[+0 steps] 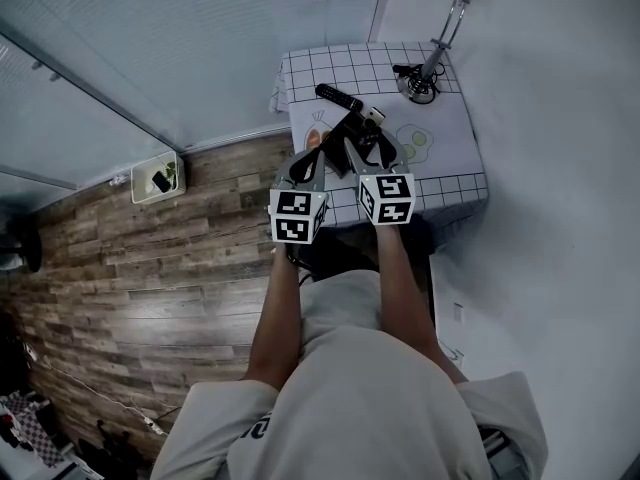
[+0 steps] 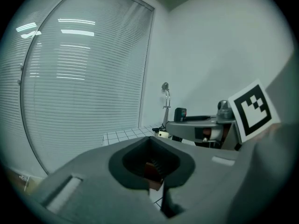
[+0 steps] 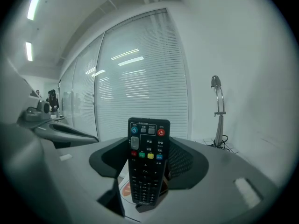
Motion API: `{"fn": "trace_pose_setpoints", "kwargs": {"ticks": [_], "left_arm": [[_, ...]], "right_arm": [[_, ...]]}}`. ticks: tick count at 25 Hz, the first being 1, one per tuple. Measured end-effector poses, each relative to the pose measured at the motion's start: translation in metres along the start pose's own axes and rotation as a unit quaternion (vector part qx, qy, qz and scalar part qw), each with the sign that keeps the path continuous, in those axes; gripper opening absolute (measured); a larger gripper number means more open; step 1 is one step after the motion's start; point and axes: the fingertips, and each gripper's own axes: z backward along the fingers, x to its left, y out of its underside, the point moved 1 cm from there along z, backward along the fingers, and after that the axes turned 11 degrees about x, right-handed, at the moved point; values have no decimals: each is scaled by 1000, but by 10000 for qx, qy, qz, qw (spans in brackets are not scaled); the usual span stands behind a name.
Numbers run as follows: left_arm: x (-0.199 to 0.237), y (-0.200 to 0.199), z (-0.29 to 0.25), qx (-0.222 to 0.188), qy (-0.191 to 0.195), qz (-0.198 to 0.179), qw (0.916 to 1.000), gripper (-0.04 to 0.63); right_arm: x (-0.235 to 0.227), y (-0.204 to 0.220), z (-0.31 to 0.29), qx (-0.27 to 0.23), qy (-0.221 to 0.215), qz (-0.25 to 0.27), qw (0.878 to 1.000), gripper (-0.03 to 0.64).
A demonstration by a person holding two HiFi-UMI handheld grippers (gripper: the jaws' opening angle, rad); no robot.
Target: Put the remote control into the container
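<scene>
The remote control is not lying on the surface at all. It is up in the right tool, clamped between the two jaws, with its button face turned back toward the holder and its long axis running out past the jaw tips. Seen from above, it pokes out up and to the left of that tool, over the far part of the checked surface and not far from the metal stand. The left tool hangs just beside the right one, its jaws drawn together on nothing I can make out. Both forearms reach straight out from the body, side by side, above the near edge. I cannot pick out a container anywhere on the surface. My guess is that the right hand must first find one, then tip the remote end-down into it.
</scene>
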Motion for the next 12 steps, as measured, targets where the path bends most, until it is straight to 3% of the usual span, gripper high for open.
{"fn": "trace_pose_setpoints", "kwargs": {"ticks": [5,12], "left_arm": [[20,-1,-10,66,67,12,10000,5],[54,-20,-33,136,334,-170,9992,5]], "right_arm": [[-6,-12,-21,-49,325,2,9995,253],[-17,-19,-51,-159,809,-455,9956,253]]}}
